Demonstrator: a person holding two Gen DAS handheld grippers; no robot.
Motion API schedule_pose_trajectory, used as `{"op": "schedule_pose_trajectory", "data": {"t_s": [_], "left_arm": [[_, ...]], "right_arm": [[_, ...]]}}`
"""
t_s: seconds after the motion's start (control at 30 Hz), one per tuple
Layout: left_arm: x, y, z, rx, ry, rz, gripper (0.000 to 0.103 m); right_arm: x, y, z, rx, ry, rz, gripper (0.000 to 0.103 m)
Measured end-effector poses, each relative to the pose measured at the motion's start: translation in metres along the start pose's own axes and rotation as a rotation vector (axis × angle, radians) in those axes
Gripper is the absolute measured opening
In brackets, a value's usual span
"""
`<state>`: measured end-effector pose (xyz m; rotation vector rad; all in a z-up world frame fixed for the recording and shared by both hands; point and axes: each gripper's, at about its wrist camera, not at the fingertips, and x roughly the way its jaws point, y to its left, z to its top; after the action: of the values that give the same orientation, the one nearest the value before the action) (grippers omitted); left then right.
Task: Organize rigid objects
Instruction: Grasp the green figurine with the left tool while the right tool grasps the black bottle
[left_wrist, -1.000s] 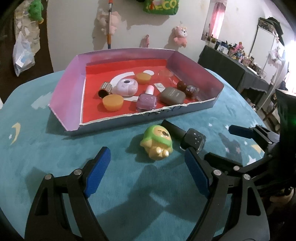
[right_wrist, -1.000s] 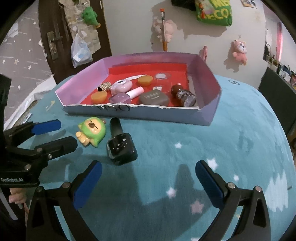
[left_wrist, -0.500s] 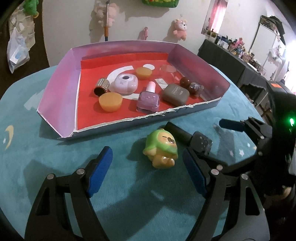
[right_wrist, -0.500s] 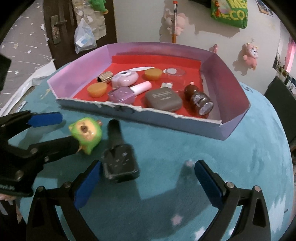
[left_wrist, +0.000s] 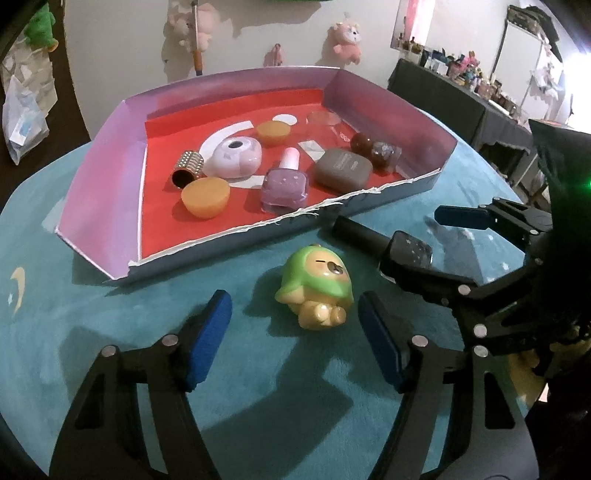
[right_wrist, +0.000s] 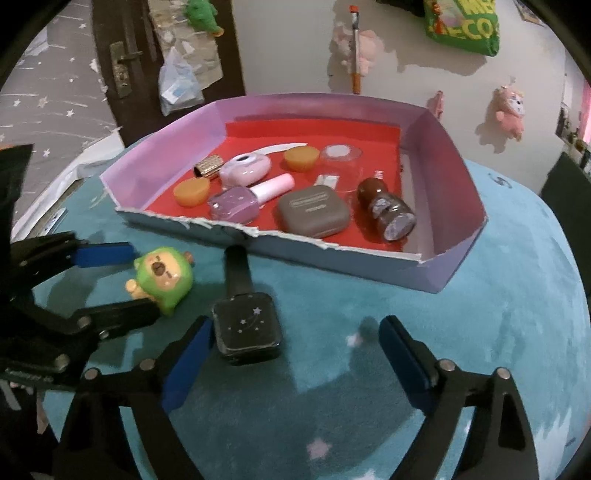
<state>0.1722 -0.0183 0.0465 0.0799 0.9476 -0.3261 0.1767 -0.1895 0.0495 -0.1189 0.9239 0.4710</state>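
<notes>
- Both views, against a second ago: grippers sit nearer their targets.
- Left wrist: left gripper (left_wrist: 293, 338) closing, glossy green-hooded toy figurine (left_wrist: 316, 291) between its pads, untouched. Shallow red-floored cardboard tray (left_wrist: 107, 181) holds eight or so items: mostly done.
- Right wrist: right gripper (right_wrist: 295, 354) closing around square black glass nail-polish bottle (right_wrist: 245, 326), ungripped, on plush teal tablecloth (right_wrist: 480, 332).
</notes>
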Motion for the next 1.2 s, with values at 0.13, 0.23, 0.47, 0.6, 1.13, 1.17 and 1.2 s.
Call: {"op": "schedule_pose_trajectory", "data": {"t_s": [0.13,0.23,0.47,0.6,1.13,1.17,1.2], "left_arm": [[0.004,-0.003,0.004,0.016,0.003,-0.005,0.065],[0.009,-0.006,0.007,0.027,0.019,-0.001,0.058],[0.017,-0.002,0.008,0.002,0.035,-0.040,0.056],[0.019,-0.002,0.008,0.000,0.030,-0.052,0.053],[0.006,-0.004,-0.001,-0.021,0.004,-0.091,0.040],[0.003,-0.004,-0.003,-0.023,-0.001,-0.091,0.040],[0.001,-0.004,-0.003,-0.023,-0.005,-0.093,0.040]], "right_arm": [[0.000,0.005,0.000,-0.024,-0.002,0.018,0.085],[0.002,0.008,0.001,-0.038,0.003,0.026,0.080],[0.003,0.011,0.001,-0.053,-0.001,0.046,0.070],[0.005,0.013,0.002,-0.067,0.001,0.073,0.059],[-0.006,0.026,-0.005,-0.053,-0.014,0.124,0.038],[-0.009,0.026,-0.006,-0.046,-0.022,0.126,0.038],[-0.013,0.025,-0.007,-0.036,-0.033,0.131,0.038]]}}
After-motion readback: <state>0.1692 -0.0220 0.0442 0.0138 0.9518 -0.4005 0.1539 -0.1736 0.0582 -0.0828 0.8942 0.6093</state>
